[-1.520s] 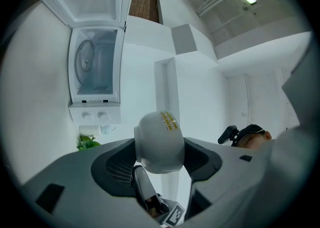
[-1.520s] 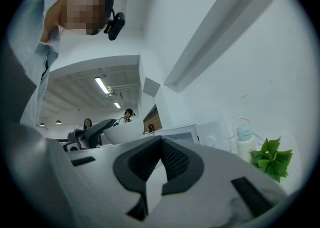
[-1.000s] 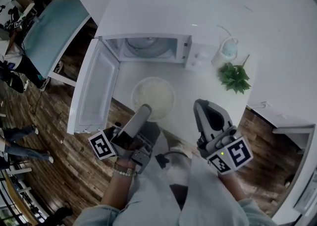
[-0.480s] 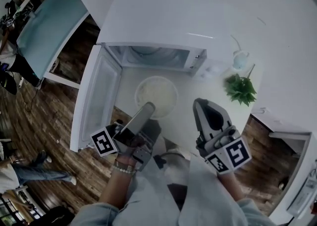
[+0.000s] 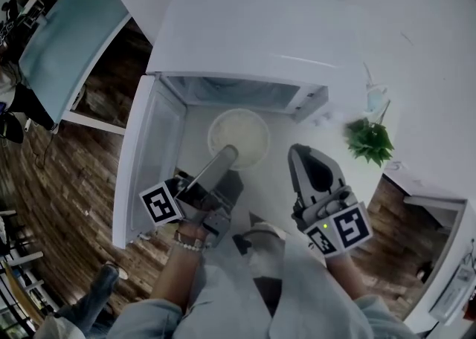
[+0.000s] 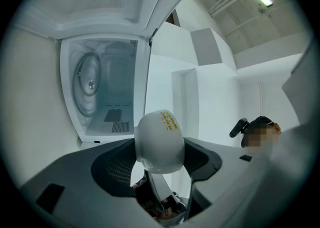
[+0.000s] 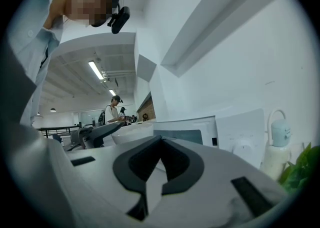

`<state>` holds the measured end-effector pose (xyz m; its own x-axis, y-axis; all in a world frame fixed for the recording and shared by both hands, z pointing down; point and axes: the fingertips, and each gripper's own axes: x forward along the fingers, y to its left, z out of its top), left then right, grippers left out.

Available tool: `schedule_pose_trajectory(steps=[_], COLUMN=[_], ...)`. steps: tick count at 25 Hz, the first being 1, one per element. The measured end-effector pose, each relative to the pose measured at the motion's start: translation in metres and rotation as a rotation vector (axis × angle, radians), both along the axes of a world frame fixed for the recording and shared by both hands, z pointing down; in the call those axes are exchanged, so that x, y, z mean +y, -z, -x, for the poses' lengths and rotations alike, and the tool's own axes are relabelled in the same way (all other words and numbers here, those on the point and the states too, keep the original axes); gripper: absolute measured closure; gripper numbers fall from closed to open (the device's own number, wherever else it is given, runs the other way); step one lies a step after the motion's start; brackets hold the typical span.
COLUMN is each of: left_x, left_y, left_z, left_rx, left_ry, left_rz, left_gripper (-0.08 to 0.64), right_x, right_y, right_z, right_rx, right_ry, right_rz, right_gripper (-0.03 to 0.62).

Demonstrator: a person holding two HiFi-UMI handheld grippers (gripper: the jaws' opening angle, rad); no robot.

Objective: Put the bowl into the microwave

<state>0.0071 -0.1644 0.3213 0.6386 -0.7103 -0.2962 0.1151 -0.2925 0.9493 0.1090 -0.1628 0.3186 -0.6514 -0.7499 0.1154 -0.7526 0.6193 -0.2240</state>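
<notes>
**A:** Where is the bowl (image 5: 239, 137) now?

**B:** Right at the front of the microwave (image 5: 253, 40), level with its open mouth. The left gripper (image 5: 225, 155) pinches it by the near rim, on the side away from the microwave.

**A:** What has changed in the last second?

**B:** The gap has closed. A second ago a clear strip of white counter showed between the bowl and the microwave front. Now the bowl's far edge sits almost under the microwave's front edge. Both grippers have come forward with it.

**A:** And the right gripper (image 5: 300, 155)?

**B:** Its jaws are pressed together with nothing between them. It rides beside the bowl, in front of the microwave's control-panel end.

**A:** Is the way in clear?

**B:** It looks so. The door (image 5: 145, 159) stands swung wide off the microwave's left side. The left gripper view looks straight into the cavity at a bare turntable (image 6: 86, 84).

**A:** So what does this mean for the task?

**B:** I'd say the carry is nearly done. What remains is to pass the bowl over the microwave's sill, set it on the turntable and let go.
</notes>
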Motion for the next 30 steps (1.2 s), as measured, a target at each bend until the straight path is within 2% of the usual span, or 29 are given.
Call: schedule_pose_trajectory(steps=[18,20,25,26,30], left_x=[-0.056,-0.063,-0.079,-0.082,-0.093], left_y=[-0.07,-0.077,-0.091,-0.093,-0.103], left_z=[0.014,0.015,0.016,0.016,0.015], left_rx=[-0.028,-0.032,-0.039,-0.04,-0.033], left_ry=[-0.008,-0.002,0.004,0.006,0.01], left_rz=[0.101,0.114,0.132,0.134,0.149], left_gripper=[0.293,0.293,0.293,0.293,0.293], right_x=[-0.038,-0.043,-0.051,-0.052,-0.059], right_y=[-0.041,-0.047,-0.063,-0.066,-0.075], right_z=[0.025,0.028,0.035,0.037,0.042], right_rx=[0.079,0.09,0.12,0.125,0.149], right_ry=[-0.004,0.001,0.019,0.023,0.036], right_rz=[0.048,0.057,0.083,0.086,0.095], right_gripper=[0.586,0.562,0.56,0.535,0.51])
